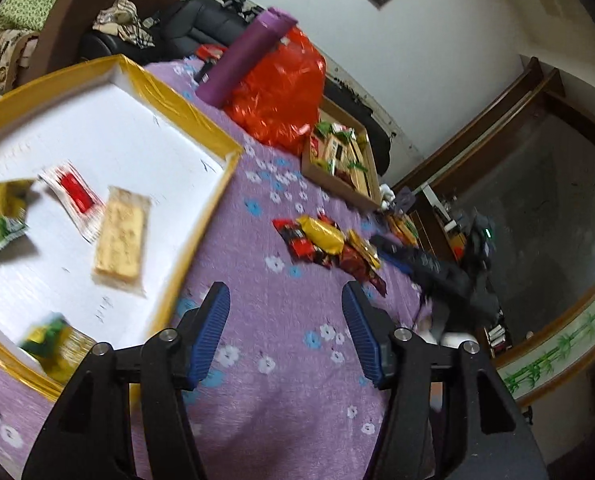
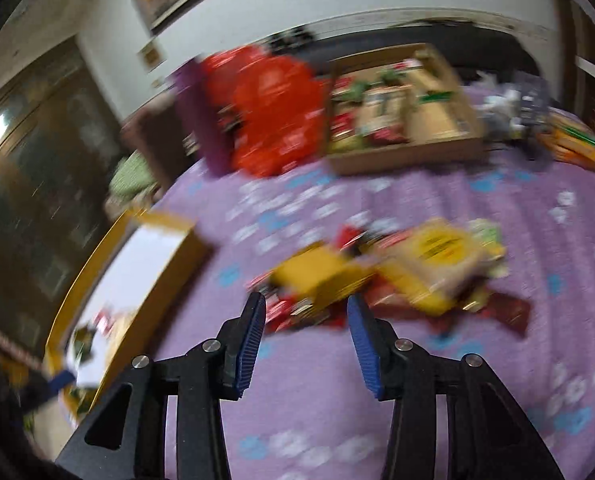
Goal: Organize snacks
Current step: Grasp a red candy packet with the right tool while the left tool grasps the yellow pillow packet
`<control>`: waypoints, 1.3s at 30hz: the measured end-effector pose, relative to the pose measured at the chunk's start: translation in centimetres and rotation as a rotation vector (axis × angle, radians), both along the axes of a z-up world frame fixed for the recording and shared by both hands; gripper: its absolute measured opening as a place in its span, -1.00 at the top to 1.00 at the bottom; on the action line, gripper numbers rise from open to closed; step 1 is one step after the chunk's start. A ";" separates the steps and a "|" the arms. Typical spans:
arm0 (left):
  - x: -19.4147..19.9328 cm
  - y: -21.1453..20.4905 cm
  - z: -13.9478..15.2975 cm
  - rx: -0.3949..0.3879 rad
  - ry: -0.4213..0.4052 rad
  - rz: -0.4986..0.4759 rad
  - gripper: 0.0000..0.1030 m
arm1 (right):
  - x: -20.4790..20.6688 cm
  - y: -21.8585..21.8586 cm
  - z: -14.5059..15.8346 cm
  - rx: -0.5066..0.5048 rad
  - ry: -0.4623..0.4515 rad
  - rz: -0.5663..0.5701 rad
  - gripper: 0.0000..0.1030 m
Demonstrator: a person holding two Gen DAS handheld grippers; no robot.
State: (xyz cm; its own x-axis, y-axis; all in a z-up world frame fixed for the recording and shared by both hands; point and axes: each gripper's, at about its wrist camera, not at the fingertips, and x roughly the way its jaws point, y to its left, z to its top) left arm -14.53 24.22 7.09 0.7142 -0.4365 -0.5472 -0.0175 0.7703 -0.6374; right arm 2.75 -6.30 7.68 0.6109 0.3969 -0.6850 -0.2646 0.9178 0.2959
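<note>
Both the left gripper [image 1: 286, 312] and the right gripper [image 2: 306, 324] are wide open and empty, and the snack pile [image 2: 381, 276] on the purple cloth [image 2: 417, 400] looks light, crinkly and slippery, so pinch a packet's edge.

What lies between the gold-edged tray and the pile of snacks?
Only bare purple flowered cloth separates the tray from the snack pile, clearest in the left wrist view.

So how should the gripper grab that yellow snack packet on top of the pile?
Probably across its narrow width, from above. The yellow packet lies flat and long on top of the snack pile, so its short sides fit between the open right gripper best.
</note>
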 end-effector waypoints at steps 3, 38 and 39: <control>-0.1 -1.1 0.1 0.016 0.005 -0.023 -0.11 | 2.9 0.6 -0.2 -0.021 0.025 -0.002 0.12; 1.1 -4.4 -1.3 0.072 0.062 -0.101 -0.11 | -7.1 1.0 -4.7 -0.010 0.199 0.260 -0.26; 1.0 -4.5 -1.3 0.073 0.061 -0.105 -0.11 | -6.8 1.8 -4.5 -0.031 0.194 0.271 -0.21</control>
